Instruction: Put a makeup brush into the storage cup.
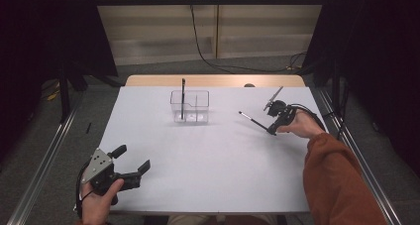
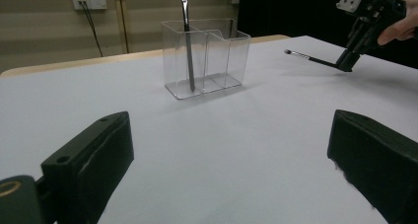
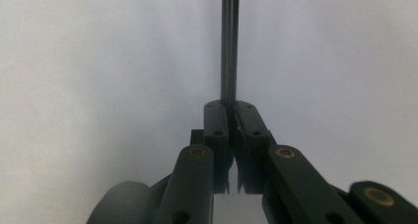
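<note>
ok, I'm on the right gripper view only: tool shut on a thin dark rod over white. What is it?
Observer: A slim black brush with a pale tip, held by its end in the right tool.
Operator: Anything near it?
Observer: A clear two-compartment holder on the table, to the brush tip's left in the high view.
Operator: Holder empty?
Observer: No, another dark brush stands in its left compartment.
Operator: Left tool?
Observer: Open, at the table's near left.

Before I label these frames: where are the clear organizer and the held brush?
clear organizer (image 1: 200, 98), high view, right compartment's wall.
held brush (image 2: 310, 59), left gripper view, mid-handle.
</note>
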`<action>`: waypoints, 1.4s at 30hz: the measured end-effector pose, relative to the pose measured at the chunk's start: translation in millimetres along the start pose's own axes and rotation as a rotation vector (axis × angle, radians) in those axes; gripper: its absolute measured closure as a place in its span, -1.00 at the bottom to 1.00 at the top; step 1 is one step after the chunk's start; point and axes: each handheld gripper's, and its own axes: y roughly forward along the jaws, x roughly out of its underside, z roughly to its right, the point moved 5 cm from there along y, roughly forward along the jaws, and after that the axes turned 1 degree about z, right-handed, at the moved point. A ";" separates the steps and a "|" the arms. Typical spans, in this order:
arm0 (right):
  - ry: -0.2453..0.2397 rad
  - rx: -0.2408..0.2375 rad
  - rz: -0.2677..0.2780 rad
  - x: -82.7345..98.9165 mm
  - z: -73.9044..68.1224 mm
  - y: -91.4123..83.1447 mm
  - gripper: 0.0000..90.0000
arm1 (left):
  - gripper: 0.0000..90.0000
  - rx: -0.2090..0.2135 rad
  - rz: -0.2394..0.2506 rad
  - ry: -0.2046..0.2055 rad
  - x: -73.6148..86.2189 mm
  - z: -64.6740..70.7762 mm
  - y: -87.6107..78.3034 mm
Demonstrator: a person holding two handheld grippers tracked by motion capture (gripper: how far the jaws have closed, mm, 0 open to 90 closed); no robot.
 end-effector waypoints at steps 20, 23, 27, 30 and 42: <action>0.114 -0.009 0.264 18.8 -21.8 -3.0 0.89 | -0.92 -0.002 -0.005 0.003 0.5 -0.9 0.9; 0.126 -0.005 0.308 20.2 -23.9 -5.2 0.89 | -0.92 -0.004 -0.003 0.001 0.4 -1.0 1.0; 0.137 -0.006 0.369 21.2 -27.4 -7.6 0.89 | -0.92 -0.004 -0.004 0.003 0.3 -0.5 1.1; 0.133 -0.004 0.418 20.5 -31.5 -9.2 0.89 | -0.92 -0.004 -0.005 0.003 0.4 -0.6 0.9; 0.157 -0.021 0.595 16.3 -45.8 -20.1 0.89 | -0.92 0.000 -0.007 0.003 0.9 0.4 1.9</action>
